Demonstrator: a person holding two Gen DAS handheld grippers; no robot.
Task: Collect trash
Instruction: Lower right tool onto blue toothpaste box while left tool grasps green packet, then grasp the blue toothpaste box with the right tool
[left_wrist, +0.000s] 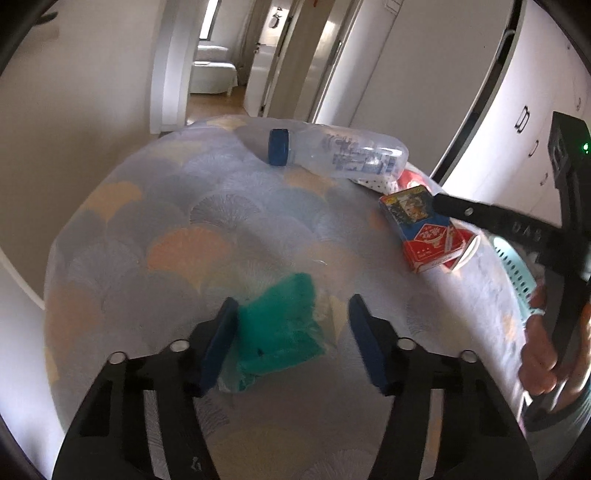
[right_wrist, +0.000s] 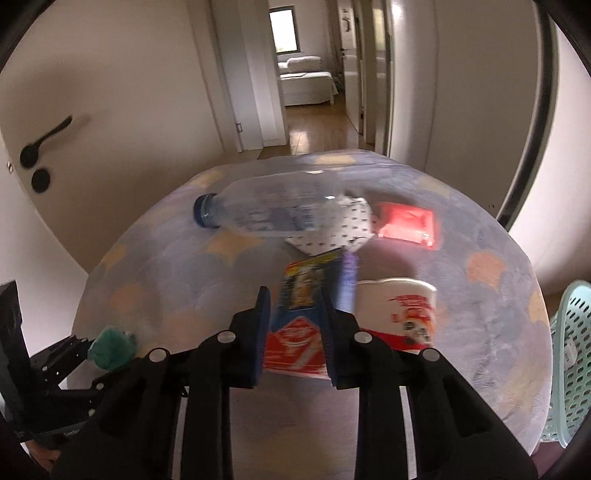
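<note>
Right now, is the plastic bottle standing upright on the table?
No. In the right wrist view the plastic bottle lies on its side on the table, with its blue cap pointing left.

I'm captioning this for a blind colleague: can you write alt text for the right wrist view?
The right gripper is closed on a red and blue carton above a table. Beyond lie a clear plastic bottle, a red packet and a paper cup; a green basket stands at right.
</note>
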